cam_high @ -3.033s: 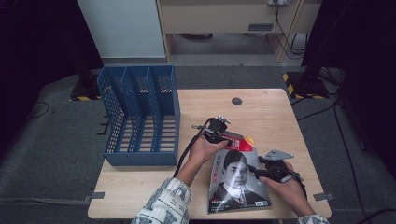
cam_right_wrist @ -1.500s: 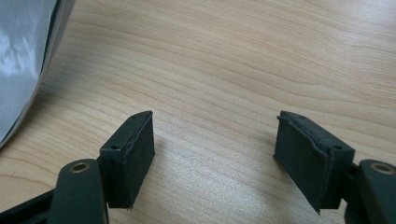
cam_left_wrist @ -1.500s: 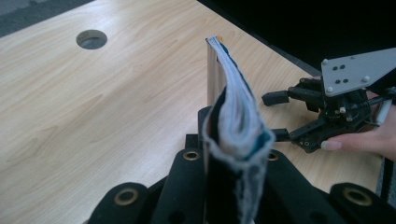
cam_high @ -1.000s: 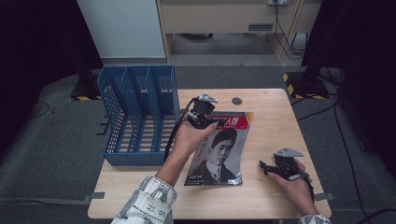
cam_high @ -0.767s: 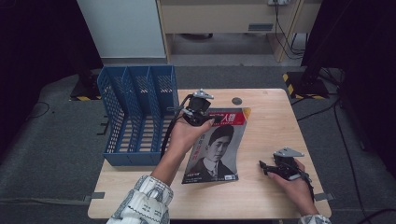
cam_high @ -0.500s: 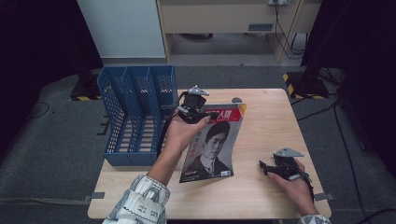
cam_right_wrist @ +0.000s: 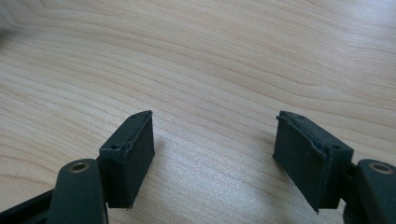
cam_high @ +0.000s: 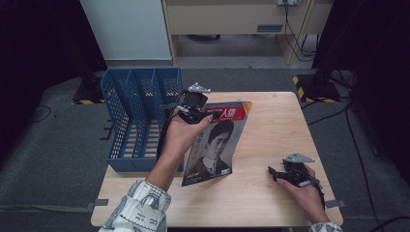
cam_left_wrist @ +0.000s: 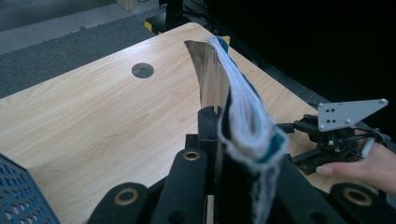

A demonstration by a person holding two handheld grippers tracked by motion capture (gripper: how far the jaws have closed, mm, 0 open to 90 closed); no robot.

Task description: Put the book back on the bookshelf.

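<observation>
High view: the left gripper [cam_high: 192, 108] holds a magazine [cam_high: 212, 145] by its top edge, near the spine corner, so that the cover hangs tilted with its lower edge at or just above the table [cam_high: 270, 203]; which of the two cannot be settled from this angle. The blue file rack [cam_high: 138, 121] stands just to the left, its slots open upward, so gripping the top edge probably lets the magazine go down into a slot edge-first. The right gripper [cam_high: 276, 173] rests low on the table, well apart from the magazine.

Left gripper view: the jaws are clamped together on the magazine [cam_left_wrist: 243, 126], whose pages (fanned slightly at the far end) rise upright between them. The right gripper [cam_left_wrist: 299, 140] shows beyond.

Right gripper view: the jaws stand apart with nothing between them over the bare table [cam_right_wrist: 210, 60].
</observation>
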